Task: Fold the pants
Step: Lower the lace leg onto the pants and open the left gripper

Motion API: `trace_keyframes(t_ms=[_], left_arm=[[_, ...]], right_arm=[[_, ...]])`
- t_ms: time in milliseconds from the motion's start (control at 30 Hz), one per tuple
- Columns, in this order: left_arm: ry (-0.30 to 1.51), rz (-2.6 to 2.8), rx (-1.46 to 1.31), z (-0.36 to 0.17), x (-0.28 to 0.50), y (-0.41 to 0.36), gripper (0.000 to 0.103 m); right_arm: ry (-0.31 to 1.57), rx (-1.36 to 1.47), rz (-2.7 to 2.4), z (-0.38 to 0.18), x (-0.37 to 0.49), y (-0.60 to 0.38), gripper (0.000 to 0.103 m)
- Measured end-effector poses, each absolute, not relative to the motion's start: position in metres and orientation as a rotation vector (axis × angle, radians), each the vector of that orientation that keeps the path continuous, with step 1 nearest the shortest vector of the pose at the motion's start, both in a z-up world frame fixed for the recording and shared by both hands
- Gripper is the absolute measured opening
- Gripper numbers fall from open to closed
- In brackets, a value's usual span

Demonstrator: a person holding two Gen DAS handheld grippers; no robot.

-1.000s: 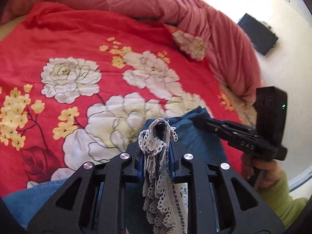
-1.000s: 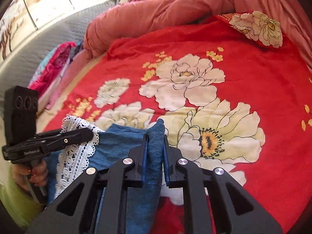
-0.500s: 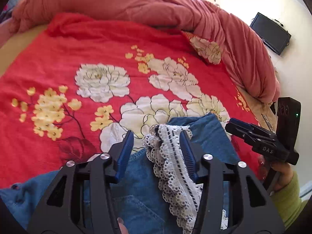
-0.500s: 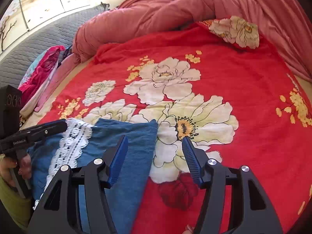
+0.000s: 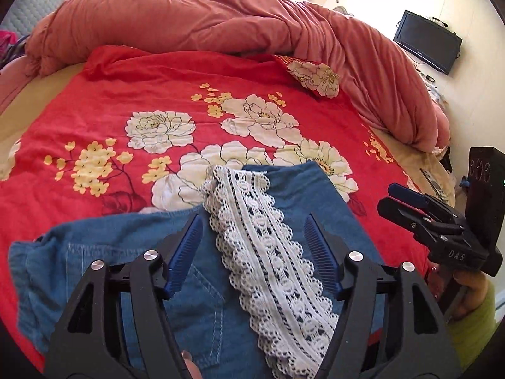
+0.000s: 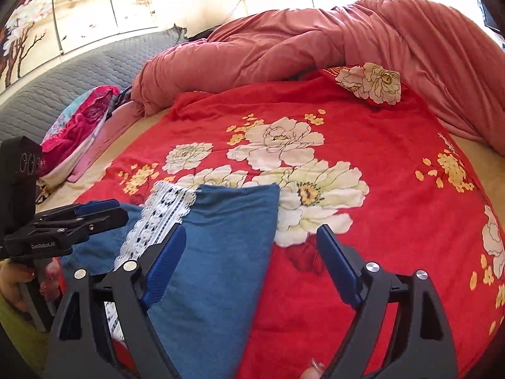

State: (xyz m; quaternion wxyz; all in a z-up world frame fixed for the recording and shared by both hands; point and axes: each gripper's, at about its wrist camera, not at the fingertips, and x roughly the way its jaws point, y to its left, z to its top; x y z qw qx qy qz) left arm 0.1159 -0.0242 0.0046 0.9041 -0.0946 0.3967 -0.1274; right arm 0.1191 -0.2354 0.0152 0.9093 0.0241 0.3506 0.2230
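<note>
Denim pants (image 5: 195,284) lie folded over on the bedspread (image 5: 126,101) — both grippers, left gripper (image 5: 252,249) and right gripper (image 6: 249,255), gape wide and empty — regrasp for the next fold.

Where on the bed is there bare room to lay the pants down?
Free: the red floral blanket right of the pants, and beyond them up to the bunched pink duvet. Crowded: the near left, around the pants, the lace trim and the left gripper.
</note>
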Motion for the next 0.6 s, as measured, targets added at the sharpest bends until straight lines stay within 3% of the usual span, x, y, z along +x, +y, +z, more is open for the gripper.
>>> trace_keyframes(t_ms=[467,533,600], left_arm=[[0.916,-0.315,-0.473,-0.020,0.052,-0.002,0.060],[0.935,-0.339,-0.519,-0.024,0.046,-0.003,0.052],[0.957,-0.362,-0.551,-0.029,0.042,-0.008,0.050]], right_arm=[[0.848,0.136,0.566,-0.011,0.080,-0.241,0.084],[0.870,0.169,0.575,-0.016,0.079,-0.244,0.084],[0.884,0.180,0.588,-0.020,0.076,-0.245,0.084]])
